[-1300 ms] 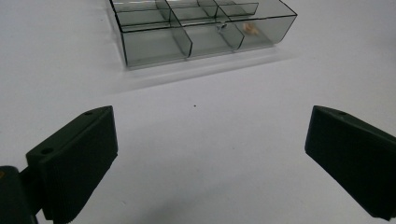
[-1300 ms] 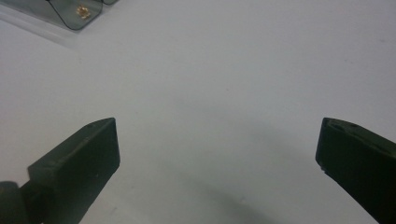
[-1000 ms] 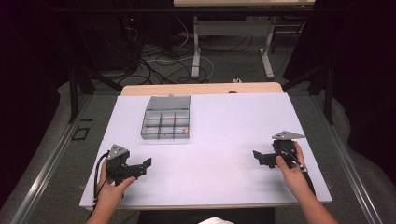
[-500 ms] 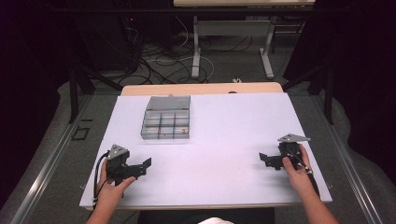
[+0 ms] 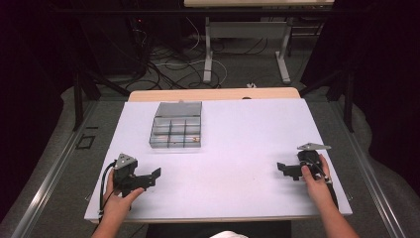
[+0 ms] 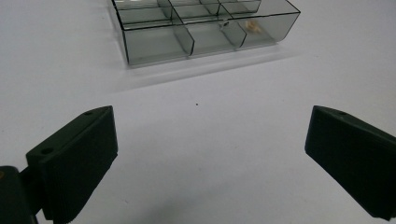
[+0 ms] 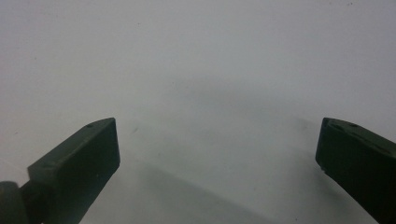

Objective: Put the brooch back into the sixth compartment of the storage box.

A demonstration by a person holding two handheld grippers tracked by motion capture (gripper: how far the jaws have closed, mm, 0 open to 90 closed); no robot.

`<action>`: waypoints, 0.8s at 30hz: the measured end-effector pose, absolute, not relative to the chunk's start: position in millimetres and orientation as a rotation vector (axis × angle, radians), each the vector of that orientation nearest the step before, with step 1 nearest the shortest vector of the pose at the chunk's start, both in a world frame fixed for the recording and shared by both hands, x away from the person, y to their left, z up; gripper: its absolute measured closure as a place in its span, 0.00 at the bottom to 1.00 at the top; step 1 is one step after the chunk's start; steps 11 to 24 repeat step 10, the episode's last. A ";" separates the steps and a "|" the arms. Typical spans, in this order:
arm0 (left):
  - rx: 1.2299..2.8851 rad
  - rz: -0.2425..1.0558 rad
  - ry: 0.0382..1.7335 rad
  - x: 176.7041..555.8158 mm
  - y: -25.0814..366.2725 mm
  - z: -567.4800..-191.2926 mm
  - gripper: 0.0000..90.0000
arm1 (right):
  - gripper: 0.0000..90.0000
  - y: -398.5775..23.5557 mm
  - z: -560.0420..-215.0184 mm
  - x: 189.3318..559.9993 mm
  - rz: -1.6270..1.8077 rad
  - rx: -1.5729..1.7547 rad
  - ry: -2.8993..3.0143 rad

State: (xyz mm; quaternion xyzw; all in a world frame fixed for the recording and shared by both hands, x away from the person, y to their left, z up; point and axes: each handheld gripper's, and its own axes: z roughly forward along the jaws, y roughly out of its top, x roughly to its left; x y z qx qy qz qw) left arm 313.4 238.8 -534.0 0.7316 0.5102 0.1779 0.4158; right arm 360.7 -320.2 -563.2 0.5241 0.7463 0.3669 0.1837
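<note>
Nearest the camera in the high view, the person's two forearms come in from the bottom edge, each hand wrapped around a gripper that sits low over the white tabletop (image 5: 237,148). The left gripper (image 5: 154,176) is at the near left corner, pointing inward toward the middle, with its cable looping off the tabletop's near edge. Its fingers (image 6: 79,158) are spread wide with nothing between them; in the left gripper view bare white surface fills the gap. The right gripper (image 5: 283,169) is near the right edge, also pointing inward, with its grey three-cornered plate showing on the far side of the hand. Its fingers (image 7: 79,163) are likewise spread wide and hold nothing, with plain white surface and soft shadow between them in the right gripper view. The two grippers are well apart.

Farther back, left of centre, a clear grey box (image 5: 176,125) with compartments rests on the tabletop, its lid open toward the far side. The left gripper view looks straight at the box (image 6: 205,28), and a small pale item (image 6: 254,25) lies in the near right compartment; what it is cannot be told.

Beyond the tabletop's far edge, a wooden strip (image 5: 213,94), then floor with cables (image 5: 163,59) and a metal frame's legs (image 5: 247,49).
</note>
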 end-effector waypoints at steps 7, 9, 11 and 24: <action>1.837 0.446 1.282 313.8 239.5 -533.8 0.03 | 0.00 -319.6 -564.3 360.4 1.043 1.514 2.100; 1.836 0.446 1.281 313.8 239.3 -533.8 0.03 | 0.00 -319.2 -563.9 360.1 1.044 1.514 2.098; 1.834 0.448 1.283 313.8 239.1 -534.0 0.03 | 0.00 -319.2 -563.9 359.9 1.046 1.514 2.099; 1.834 0.448 1.283 313.8 239.1 -534.0 0.03 | 0.00 -319.2 -563.9 359.9 1.046 1.514 2.099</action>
